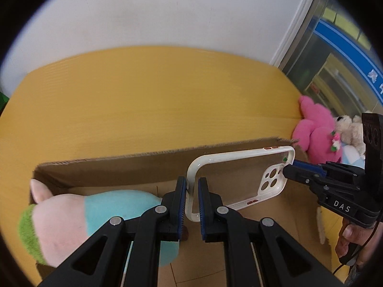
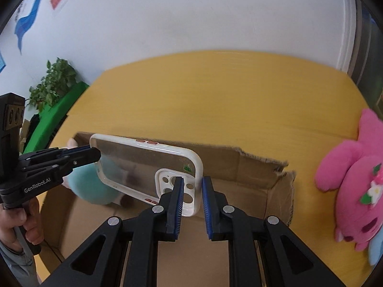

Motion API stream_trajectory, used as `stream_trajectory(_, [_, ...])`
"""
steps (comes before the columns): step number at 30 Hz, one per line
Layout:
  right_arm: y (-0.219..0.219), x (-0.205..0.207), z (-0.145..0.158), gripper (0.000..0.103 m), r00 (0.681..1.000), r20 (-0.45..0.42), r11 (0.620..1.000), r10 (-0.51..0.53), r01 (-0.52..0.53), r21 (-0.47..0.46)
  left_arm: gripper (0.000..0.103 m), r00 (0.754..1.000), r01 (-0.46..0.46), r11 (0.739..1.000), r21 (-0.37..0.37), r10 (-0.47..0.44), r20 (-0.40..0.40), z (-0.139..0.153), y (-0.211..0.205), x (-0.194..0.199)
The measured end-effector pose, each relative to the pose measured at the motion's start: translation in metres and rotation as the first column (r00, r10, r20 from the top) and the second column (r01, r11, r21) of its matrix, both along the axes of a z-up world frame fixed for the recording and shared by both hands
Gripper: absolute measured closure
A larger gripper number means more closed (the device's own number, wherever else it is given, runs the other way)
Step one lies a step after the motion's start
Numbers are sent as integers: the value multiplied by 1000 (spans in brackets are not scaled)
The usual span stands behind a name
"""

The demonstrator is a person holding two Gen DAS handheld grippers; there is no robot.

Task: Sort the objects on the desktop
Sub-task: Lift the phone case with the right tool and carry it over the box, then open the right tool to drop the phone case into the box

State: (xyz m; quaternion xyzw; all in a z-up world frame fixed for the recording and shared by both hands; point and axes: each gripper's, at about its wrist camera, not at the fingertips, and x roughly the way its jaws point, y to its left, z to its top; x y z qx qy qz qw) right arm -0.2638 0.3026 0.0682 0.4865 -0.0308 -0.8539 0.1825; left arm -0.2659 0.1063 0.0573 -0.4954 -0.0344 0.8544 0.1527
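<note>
Here, above the open cardboard box (image 1: 115,167) on the yellow table (image 1: 143,100), the left gripper (image 1: 191,205) pinches the clear phone case (image 1: 239,179) by its left end while the right gripper (image 2: 192,205), fingers slightly parted, straddles its right end.

Looks like an office or lab corner: white wall (image 2: 191,12) with a blue graphic (image 2: 28,16), yellow counter (image 2: 203,95), potted plant (image 2: 52,83), glass partition (image 1: 335,59).
</note>
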Motion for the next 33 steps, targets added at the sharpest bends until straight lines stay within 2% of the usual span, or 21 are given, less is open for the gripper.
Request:
stream_trajectory(4, [4, -15, -33, 87, 996, 79, 999, -42, 39, 38, 94, 996, 19, 1000, -12, -18, 87, -27, 11, -13])
stream_trajectory(8, [4, -22, -57, 84, 987, 146, 996, -60, 50, 74, 94, 995, 31, 997, -72, -24, 96, -35, 27, -18])
stream_trajectory(10, [1, -25, -70, 80, 982, 183, 995, -54, 38, 91, 94, 993, 38, 997, -69, -31, 112, -37, 30, -22])
stream_trajectory(13, [0, -28, -88, 80, 974, 217, 992, -66, 41, 117, 94, 990, 50, 996, -71, -41, 133, -40, 32, -23])
stream_trajectory(16, [2, -24, -87, 79, 977, 195, 991, -82, 60, 120, 93, 990, 65, 993, -95, -52, 132, -36, 34, -24])
stream_trajectory(18, [3, -19, -78, 72, 982, 165, 990, -93, 73, 123, 92, 990, 57, 996, -75, -47, 135, -31, 26, -22])
stream_trajectory(20, [4, -9, -61, 57, 989, 113, 989, -97, 84, 121, 86, 992, 42, 998, -53, -35, 125, -22, 19, -17])
stream_trajectory(21, [3, -2, -51, 52, 992, 85, 990, -93, 83, 114, 84, 993, 38, 998, -52, -32, 110, -16, 15, -12])
stream_trajectory(23, [1, 18, -28, 32, 997, 21, 992, -76, 73, 103, 80, 998, 37, 997, -62, -34, 43, 3, 8, 4])
stream_trajectory(25, [-4, 43, -9, 21, 998, -35, 993, -51, 55, 103, 77, 999, 37, 997, -67, -39, -37, 26, -1, 25])
stream_trajectory(26, [-8, 60, 1, 16, 998, -58, 995, -25, 31, 99, 71, 996, 32, 998, -61, -37, -81, 39, -8, 39])
stream_trajectory(27, [-11, 70, 7, 15, 997, -71, 995, -8, 15, 101, 65, 991, 27, 998, -51, -33, -128, 52, -17, 55])
stream_trajectory(29, [-13, 103, 23, 11, 993, -121, 993, 11, 3, 114, 36, 970, 13, 999, -40, -22, -242, 80, -34, 94])
stream_trajectory(31, [-20, 135, 33, 5, 985, -171, 993, 7, 14, 120, 25, 932, -2, 999, -46, -15, -362, 105, -53, 139])
stream_trajectory(32, [-20, 151, 40, 1, 982, -189, 993, 5, 17, 115, 23, 918, -5, 999, -52, -16, -396, 112, -58, 155])
stream_trajectory(33, [-20, 155, 46, 0, 981, -195, 994, 13, 10, 112, 23, 902, -5, 998, -61, -22, -431, 119, -61, 173])
